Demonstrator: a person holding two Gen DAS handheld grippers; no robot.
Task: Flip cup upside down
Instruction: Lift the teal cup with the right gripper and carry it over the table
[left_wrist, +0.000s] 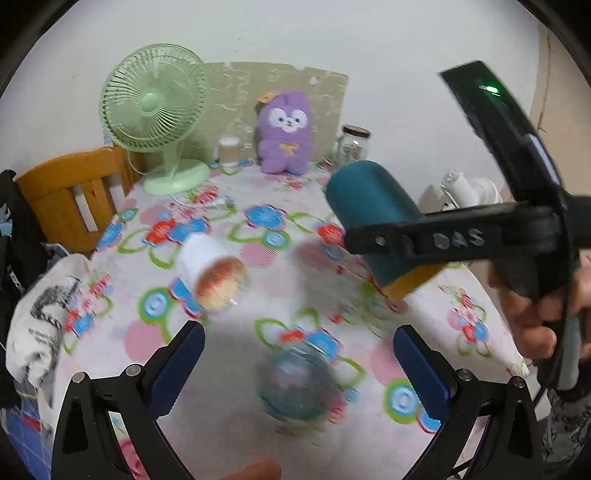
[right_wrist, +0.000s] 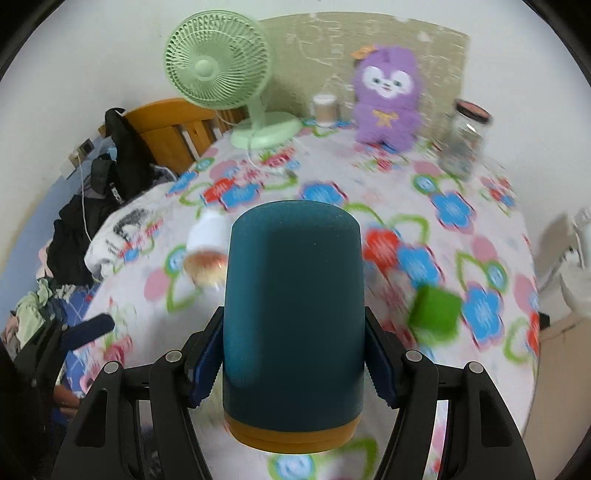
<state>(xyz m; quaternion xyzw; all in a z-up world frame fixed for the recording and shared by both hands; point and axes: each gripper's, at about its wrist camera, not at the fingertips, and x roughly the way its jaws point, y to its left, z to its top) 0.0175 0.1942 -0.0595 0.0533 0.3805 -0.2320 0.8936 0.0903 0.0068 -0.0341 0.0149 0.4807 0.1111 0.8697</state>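
The right gripper (right_wrist: 295, 363) is clenched on the teal cup (right_wrist: 293, 314), 1 blue pad (right_wrist: 205, 373) pressed to each flank of its lower body, just above the mustard band (right_wrist: 291, 434) at the near end. The cup is off the flowered tablecloth (right_wrist: 424, 229), held in the air. Its long axis runs straight out along the fingers, closed rounded end farthest from the gripper and tipped upward; in the left wrist view the same cup (left_wrist: 373, 218) slants with the teal end up and away and the mustard end low, near the cloth. Whether the mustard end is the open mouth I cannot tell.

The left gripper (left_wrist: 299, 369) is released, its 2 fingers spread wide and empty, and sits well apart from the cup, so the right hand alone has the work. Judging by the tilt, the turn is partway done: the wrist needs more roll to bring the axis upright before lowering.

Beyond the cup, on its left, lies a white cup (right_wrist: 208, 251) on its side; on its right, a green block (right_wrist: 436, 314). Farther back from the cup stand a green fan (right_wrist: 218, 66), a purple plush toy (right_wrist: 388, 99) and a glass jar (right_wrist: 465, 140) by the wall.
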